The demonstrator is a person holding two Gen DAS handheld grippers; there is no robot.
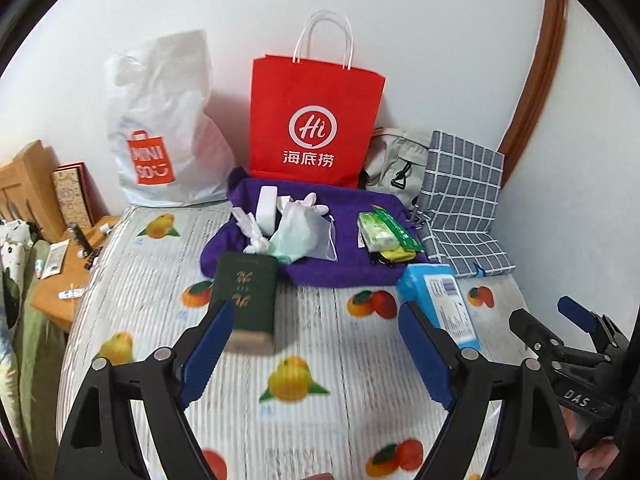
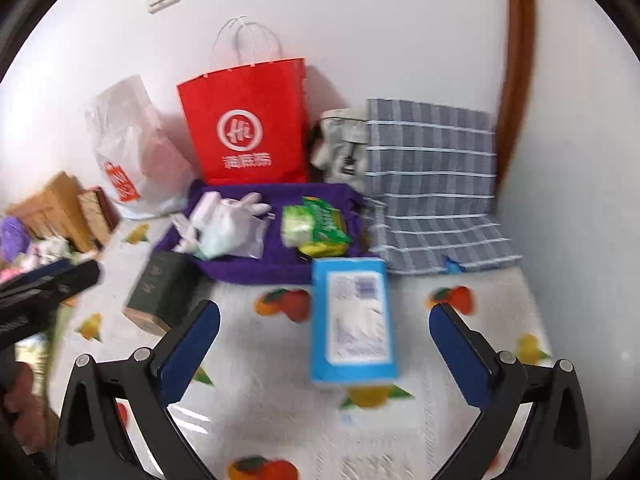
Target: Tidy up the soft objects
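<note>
Purple towel lies on fruit-print worktop before red bag, carrying gloves. Green box, blue pack just in front. Left gripper, right gripper hover, fingers apart, empty.

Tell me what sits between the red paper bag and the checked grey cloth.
A pale grey backpack with a black buckle, leaning at the wall between the red paper bag and the checked cloth; both views show it.
</note>
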